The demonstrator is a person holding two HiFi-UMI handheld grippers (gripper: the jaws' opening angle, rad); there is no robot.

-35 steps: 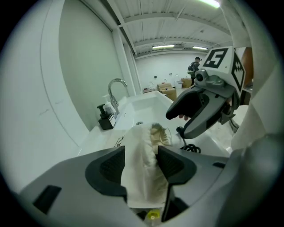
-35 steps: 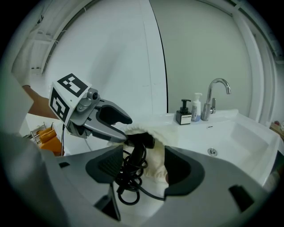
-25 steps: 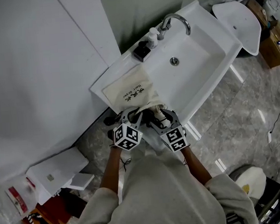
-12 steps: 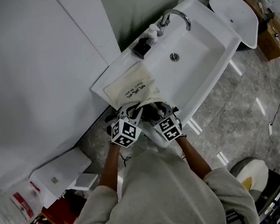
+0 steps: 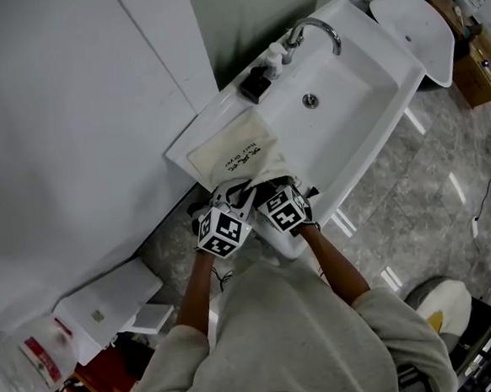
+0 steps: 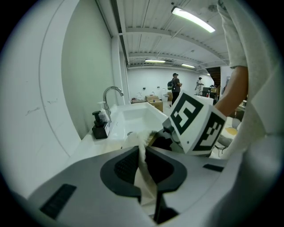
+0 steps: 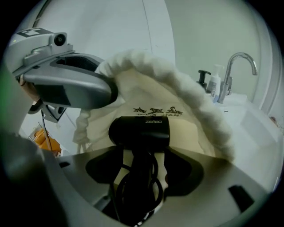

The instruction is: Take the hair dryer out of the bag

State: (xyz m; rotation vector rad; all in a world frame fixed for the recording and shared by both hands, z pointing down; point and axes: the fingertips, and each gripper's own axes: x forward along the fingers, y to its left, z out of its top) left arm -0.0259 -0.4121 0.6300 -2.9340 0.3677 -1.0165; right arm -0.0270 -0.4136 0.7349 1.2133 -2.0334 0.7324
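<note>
A cream drawstring bag (image 5: 234, 154) lies on the counter at the left of the sink. My left gripper (image 5: 231, 199) is at its near mouth. In the left gripper view that gripper (image 6: 144, 174) is shut on a fold of the bag's rim (image 6: 141, 148); its jaws have just been closing on that cloth. The right gripper (image 5: 268, 191) points down into the bag's mouth. In the right gripper view a black hair dryer (image 7: 140, 131) lies inside the bag (image 7: 177, 88). Its handle and coiled cord sit between the right gripper's (image 7: 141, 174) open jaws, with gaps on both sides.
The white sink (image 5: 366, 114) with a chrome faucet (image 5: 317, 31) lies to the right of the bag. A black soap dispenser (image 5: 256, 84) stands behind it. A white wall panel (image 5: 79, 119) rises on the left. A white basin part (image 5: 414, 25) sits at the far right.
The right gripper has moved forward and down into the bag's mouth, ending close beside the left one. The left gripper has stayed at the bag's rim.
</note>
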